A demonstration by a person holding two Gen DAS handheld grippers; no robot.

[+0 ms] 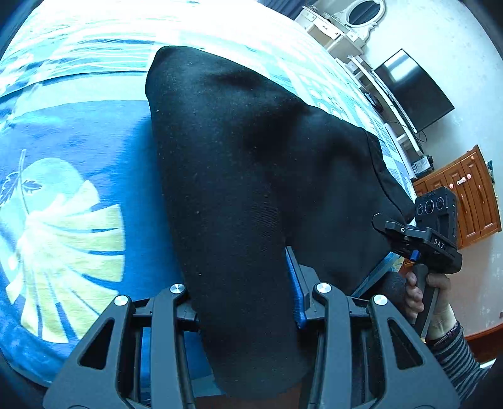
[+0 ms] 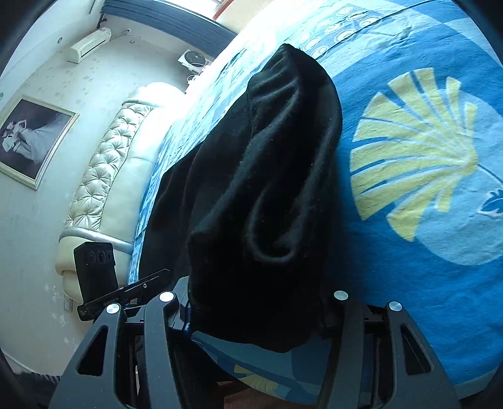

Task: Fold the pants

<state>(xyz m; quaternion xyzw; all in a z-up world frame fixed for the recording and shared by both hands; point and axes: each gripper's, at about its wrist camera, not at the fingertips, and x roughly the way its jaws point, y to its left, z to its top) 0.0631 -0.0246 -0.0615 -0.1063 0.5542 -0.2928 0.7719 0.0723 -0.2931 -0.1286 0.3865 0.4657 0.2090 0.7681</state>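
A wide bed (image 1: 94, 126) fills both views, covered by a soft blue spread (image 2: 408, 267) printed with pale yellow fan-shaped leaves and lighter blue rings. Across it lies the pair of black pants (image 1: 239, 163), a matte, slightly linty knit, draped in thick rounded folds that run from the far part of the spread to the near edge of the bed.

In the left wrist view the cloth passes between the fingers of the left gripper (image 1: 248, 302), whose blue pad presses against the fabric: they are clenched on the pants. In the right wrist view the right gripper (image 2: 254, 314) likewise has bunched black cloth clamped between its fingers, the fabric hiding the pads.

Beside the bed stand a tufted cream headboard (image 2: 103, 176) and a framed picture (image 2: 31, 141) on the white wall. On the other side are a dark screen (image 1: 411, 91), a wooden cabinet (image 1: 471, 198) and a white ornate mirror (image 1: 364, 12). A hand (image 1: 430, 295) with a striped sleeve grips the right gripper's handle.
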